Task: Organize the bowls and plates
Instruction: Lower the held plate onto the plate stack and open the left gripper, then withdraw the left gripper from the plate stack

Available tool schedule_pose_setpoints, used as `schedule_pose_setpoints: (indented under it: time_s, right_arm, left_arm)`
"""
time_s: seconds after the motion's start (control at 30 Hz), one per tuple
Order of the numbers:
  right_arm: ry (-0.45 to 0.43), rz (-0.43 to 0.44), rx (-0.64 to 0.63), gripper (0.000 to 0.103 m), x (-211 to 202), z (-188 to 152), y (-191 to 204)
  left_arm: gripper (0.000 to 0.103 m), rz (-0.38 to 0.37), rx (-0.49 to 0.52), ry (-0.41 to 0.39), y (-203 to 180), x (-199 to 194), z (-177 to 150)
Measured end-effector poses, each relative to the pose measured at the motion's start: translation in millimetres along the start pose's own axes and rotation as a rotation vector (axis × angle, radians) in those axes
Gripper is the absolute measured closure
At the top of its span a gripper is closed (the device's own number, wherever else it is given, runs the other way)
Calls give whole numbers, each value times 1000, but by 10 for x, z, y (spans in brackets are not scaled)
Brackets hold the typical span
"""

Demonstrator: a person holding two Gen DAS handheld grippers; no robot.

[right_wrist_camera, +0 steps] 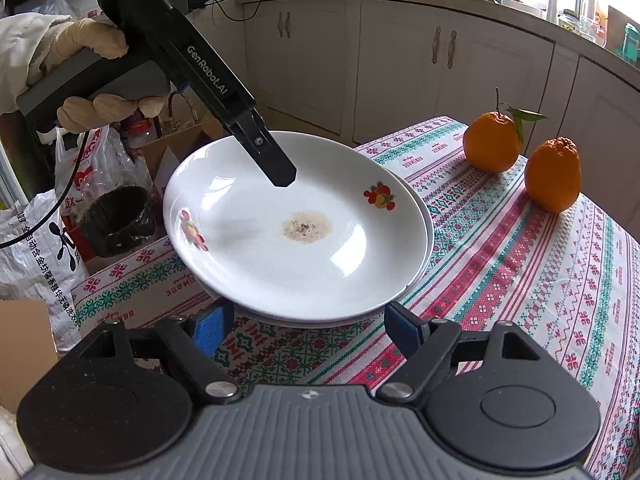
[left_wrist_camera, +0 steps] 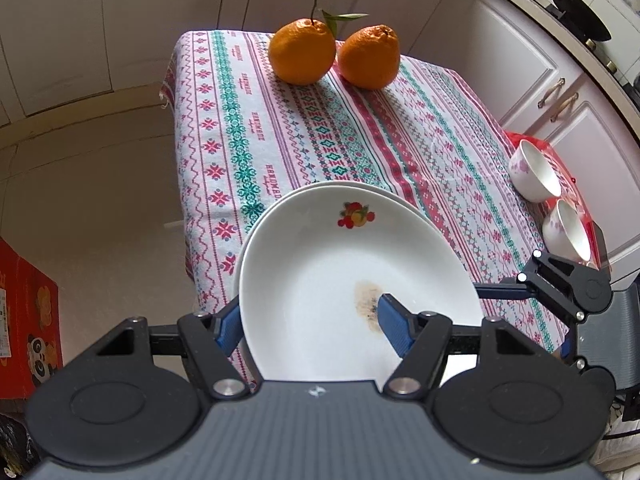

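A white plate (left_wrist_camera: 320, 264) with a fruit print and a brown stain lies tilted on top of a second white plate (left_wrist_camera: 380, 192), at the near corner of the patterned tablecloth (left_wrist_camera: 360, 128). My left gripper (left_wrist_camera: 308, 320) is open, with one blue finger (left_wrist_camera: 394, 324) over the top plate's inside and the other outside its rim. In the right wrist view the top plate (right_wrist_camera: 296, 224) overhangs the table corner and the left gripper's finger (right_wrist_camera: 276, 160) hangs above it. My right gripper (right_wrist_camera: 308, 328) is open and empty just before the plates' near rim. Two white floral bowls (left_wrist_camera: 536, 176) (left_wrist_camera: 568, 232) stand at the right edge.
Two oranges (left_wrist_camera: 302, 50) (left_wrist_camera: 370, 56) sit at the far end of the table. White cabinets (right_wrist_camera: 392, 56) stand behind. Bags, a black bin (right_wrist_camera: 116, 220) and cardboard boxes stand on the floor past the table corner. A red box (left_wrist_camera: 24, 320) is at the left.
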State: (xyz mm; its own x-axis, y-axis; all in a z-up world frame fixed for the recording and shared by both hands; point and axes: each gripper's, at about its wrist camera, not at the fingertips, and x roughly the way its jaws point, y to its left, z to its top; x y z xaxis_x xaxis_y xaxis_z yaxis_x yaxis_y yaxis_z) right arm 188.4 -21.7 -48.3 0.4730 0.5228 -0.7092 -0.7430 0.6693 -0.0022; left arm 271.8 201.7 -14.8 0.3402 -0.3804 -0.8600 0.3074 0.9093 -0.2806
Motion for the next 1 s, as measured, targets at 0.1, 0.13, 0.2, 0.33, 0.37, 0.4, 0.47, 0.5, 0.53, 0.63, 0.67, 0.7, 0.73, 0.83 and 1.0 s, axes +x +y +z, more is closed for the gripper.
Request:
schedule_pose_setpoints:
  time_s: [0.1, 0.13, 0.2, 0.33, 0.37, 0.4, 0.47, 0.5, 0.53, 0.63, 0.67, 0.7, 0.73, 0.83, 1.0]
  right_arm:
    - [-16, -5, -20, 17, -40, 11, 28]
    - [-19, -7, -28, 17, -48, 9, 37]
    - [-24, -14, -38, 16, -64, 4, 57]
    - [-43, -26, -27, 8, -140, -6, 62]
    - [-48, -28, -25, 6, -162, -8, 57]
    - [-53, -32, -22, 5, -187, -11, 54]
    - [-59, -43, -16, 4, -224, -18, 40]
    - [-62, -48, -14, 4, -243, -26, 40]
    - [-63, -54, -11, 3, -256, -31, 37]
    - [-65, -63, 0, 3, -285, -53, 32]
    - [-66, -64, 3, 3, -295, -60, 32]
    - [-67, -63, 7, 3, -302, -65, 32]
    - [-69, -62, 8, 3, -306, -65, 32]
    - [-74, -68, 6, 3, -319, -67, 38]
    - [-85, -100, 1, 0, -385, -80, 48]
  left_arm:
    - [33, 2, -2, -4, -4, -6, 4]
    - [32, 4, -2, -5, -7, -5, 4]
    - [30, 6, -3, -7, -15, -1, 3]
    - [27, 14, -1, -11, -40, 9, 0]
    - [26, 18, -2, -11, -49, 12, 1]
    - [26, 23, -1, -11, -57, 13, 0]
    - [26, 36, -1, -11, -74, 13, -1]
    - [26, 41, 2, -12, -80, 9, -2]
    - [26, 48, 2, -13, -84, 4, -5]
    - [26, 64, 4, -15, -90, -16, -18]
    - [25, 77, 4, -11, -92, -14, -23]
    - [25, 90, 2, -7, -87, -8, -33]
    - [25, 95, 1, -5, -77, -3, -47]
    - [25, 92, 7, -20, -88, -33, -65]
    - [22, 138, 71, -68, -269, -107, -90]
